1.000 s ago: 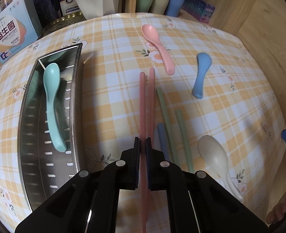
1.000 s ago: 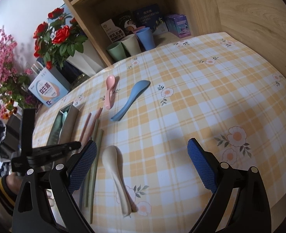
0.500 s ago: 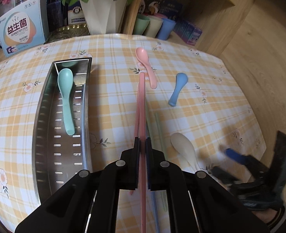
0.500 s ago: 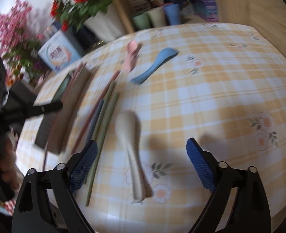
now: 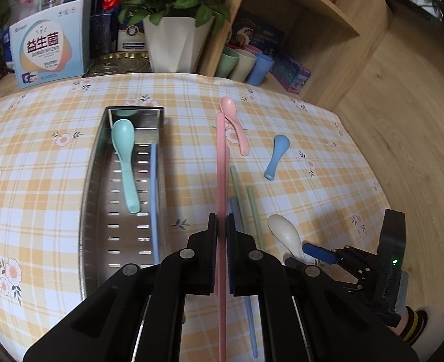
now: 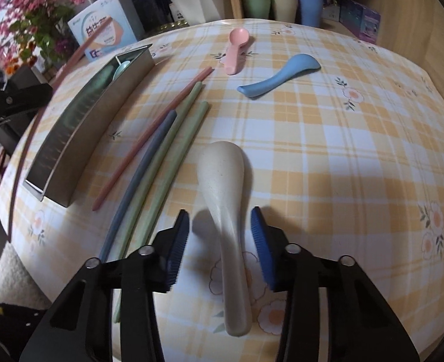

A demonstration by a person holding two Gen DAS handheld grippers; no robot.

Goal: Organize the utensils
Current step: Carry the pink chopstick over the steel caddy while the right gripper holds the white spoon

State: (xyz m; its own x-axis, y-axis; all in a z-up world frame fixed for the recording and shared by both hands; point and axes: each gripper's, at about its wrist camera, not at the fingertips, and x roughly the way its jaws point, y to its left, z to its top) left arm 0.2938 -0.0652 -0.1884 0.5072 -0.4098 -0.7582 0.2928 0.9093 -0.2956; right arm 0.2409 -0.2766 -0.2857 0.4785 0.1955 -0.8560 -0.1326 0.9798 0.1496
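My left gripper (image 5: 221, 235) has its jaws pinching a pink chopstick (image 5: 221, 175), which runs straight ahead, lifted above the bench (image 5: 56, 199). My right gripper (image 6: 220, 235) has its jaws spread, one on each side of the cream spoon (image 6: 226, 193), whose handle lies between them on the checked cloth; neither pad touches it. Just left of that spoon lie two green chopsticks (image 6: 173, 147), a blue chopstick (image 6: 143, 169) and a second pink chopstick (image 6: 155, 132), side by side. Left again stands the steel tray (image 5: 96, 181), holding a mint spoon (image 5: 125, 163) and a blue chopstick along its right wall. Farther off rest the blue spoon (image 6: 279, 77) and the pink spoon (image 6: 235, 48), near each other but apart. Cups (image 6: 282, 4) stand on the shelf beyond.
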